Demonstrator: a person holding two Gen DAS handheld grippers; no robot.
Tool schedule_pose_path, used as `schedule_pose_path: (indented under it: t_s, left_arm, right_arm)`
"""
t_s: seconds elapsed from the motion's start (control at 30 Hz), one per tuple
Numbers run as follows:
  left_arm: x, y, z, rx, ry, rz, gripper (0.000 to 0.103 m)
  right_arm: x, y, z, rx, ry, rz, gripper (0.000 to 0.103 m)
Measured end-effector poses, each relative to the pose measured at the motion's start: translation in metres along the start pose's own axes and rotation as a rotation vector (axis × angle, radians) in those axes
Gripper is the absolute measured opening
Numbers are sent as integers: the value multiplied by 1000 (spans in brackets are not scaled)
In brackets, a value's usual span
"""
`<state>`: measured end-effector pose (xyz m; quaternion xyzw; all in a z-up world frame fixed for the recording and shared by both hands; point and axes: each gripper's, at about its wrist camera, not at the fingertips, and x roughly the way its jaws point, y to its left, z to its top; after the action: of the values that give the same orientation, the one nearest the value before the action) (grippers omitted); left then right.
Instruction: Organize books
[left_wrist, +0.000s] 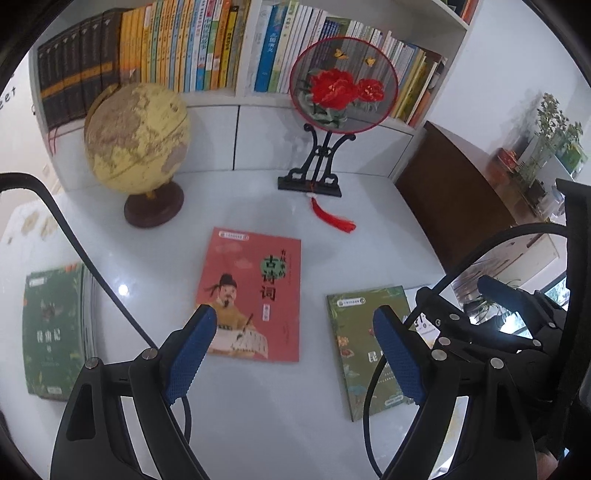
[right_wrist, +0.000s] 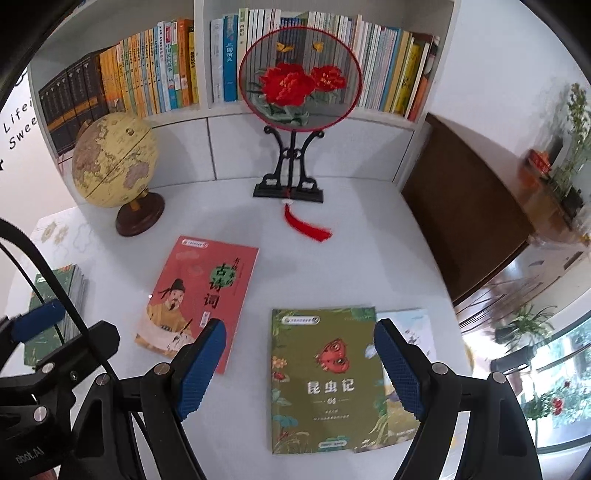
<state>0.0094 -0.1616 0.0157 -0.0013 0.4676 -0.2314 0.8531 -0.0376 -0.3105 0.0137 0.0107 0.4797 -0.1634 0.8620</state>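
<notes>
- The red book (left_wrist: 255, 295) lay flat on the white table (left_wrist: 258, 424), in front of the globe (left_wrist: 136, 136) and slightly to its right, untouched.
- The green book (right_wrist: 325, 380) lay further right of the globe, overlapping a paler book (right_wrist: 410, 332) beneath it.
- A green-covered stack (left_wrist: 51, 332) sat in front of the globe, to its left; seemingly the pile begun.
- The left gripper (left_wrist: 295, 354) and the right gripper (right_wrist: 306, 369) both hung wide apart, holding nothing.
- Judged so, at least three loose books remained to gather.
</notes>
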Motion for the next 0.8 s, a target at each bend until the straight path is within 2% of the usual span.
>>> schedule_pose_path:
  t_s: [0.27, 0.47, 0.57, 0.8]
  left_arm:
    - [-5, 4, 10, -25, 3, -35, 86]
    - [-22, -6, 26, -18, -43, 8, 86]
    - [-36, -11, 31, -44, -80, 39, 86]
    - [-64, -16, 19, -107, -146, 137, 86]
  right_arm:
    - [-7, 3, 8, 25, -6, -29, 81]
    - [-16, 2, 18, 29, -31, -3, 81]
    - [-26, 4, 28, 7, -72, 13, 81]
    - [-49, 12, 33, -38, -140, 72, 81]
